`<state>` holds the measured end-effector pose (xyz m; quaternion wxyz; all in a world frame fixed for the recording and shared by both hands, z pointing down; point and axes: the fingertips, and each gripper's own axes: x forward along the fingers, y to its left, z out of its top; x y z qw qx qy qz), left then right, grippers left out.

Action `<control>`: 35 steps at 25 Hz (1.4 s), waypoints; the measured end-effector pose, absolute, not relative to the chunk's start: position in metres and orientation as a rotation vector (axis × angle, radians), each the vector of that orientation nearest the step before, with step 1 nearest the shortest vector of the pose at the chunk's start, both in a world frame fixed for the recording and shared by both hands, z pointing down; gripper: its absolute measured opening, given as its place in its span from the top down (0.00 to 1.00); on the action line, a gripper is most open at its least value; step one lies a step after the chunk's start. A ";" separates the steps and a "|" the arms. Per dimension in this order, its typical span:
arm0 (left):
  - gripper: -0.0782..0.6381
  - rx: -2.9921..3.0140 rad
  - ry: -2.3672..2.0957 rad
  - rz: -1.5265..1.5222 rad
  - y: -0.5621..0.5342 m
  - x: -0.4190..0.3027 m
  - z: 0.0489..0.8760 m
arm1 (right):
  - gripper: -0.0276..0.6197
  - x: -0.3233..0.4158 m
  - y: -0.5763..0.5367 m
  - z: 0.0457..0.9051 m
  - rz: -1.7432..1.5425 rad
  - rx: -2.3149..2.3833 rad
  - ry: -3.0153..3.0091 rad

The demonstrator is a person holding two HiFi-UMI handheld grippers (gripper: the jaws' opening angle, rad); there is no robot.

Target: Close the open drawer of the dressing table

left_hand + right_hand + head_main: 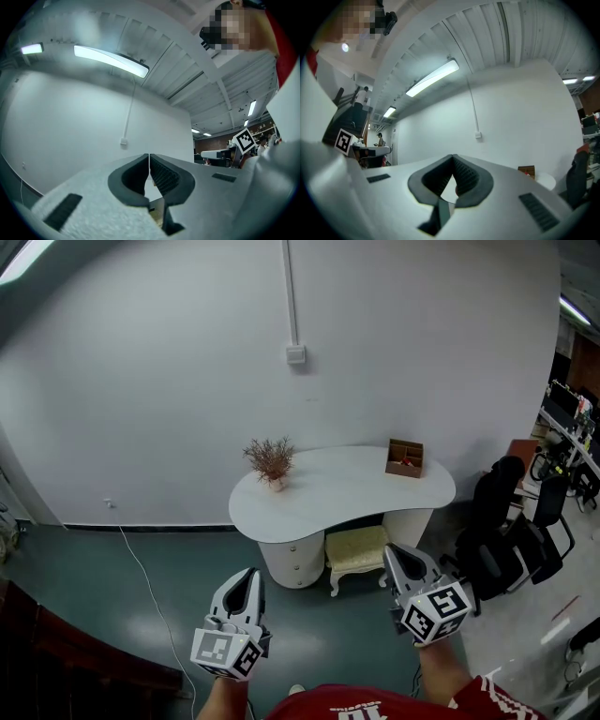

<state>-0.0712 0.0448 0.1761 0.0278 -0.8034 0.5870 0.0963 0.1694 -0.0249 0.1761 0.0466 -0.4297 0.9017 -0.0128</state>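
The white dressing table stands against the far wall, with a rounded drawer pedestal under its left part and a cream stool beside it. From here I cannot tell whether a drawer stands out. My left gripper is held in the air well short of the table, its jaws shut with nothing between them. My right gripper hovers near the stool in the head view, also shut and empty. Both point roughly level at the wall.
On the tabletop are a dried plant and a wooden box. Black office chairs stand to the right. A white cable trails over the green floor on the left, and dark furniture fills the lower left corner.
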 end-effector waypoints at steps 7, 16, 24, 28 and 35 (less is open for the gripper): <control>0.91 -2.498 1.752 0.312 0.050 -0.095 0.161 | 0.95 0.145 -0.015 0.163 0.013 -1.352 2.690; 0.91 -2.468 1.760 0.335 0.053 -0.124 0.161 | 0.95 0.127 -0.011 0.161 0.039 -1.408 2.653; 0.91 -2.457 1.771 0.359 0.050 -0.139 0.166 | 0.95 0.116 -0.010 0.170 0.020 -1.431 2.655; 0.91 -2.469 1.754 0.356 0.045 -0.139 0.168 | 0.95 0.113 -0.011 0.175 0.012 -1.443 2.652; 0.91 -2.502 1.698 0.351 0.040 -0.139 0.165 | 0.95 0.108 -0.006 0.176 0.008 -1.468 2.620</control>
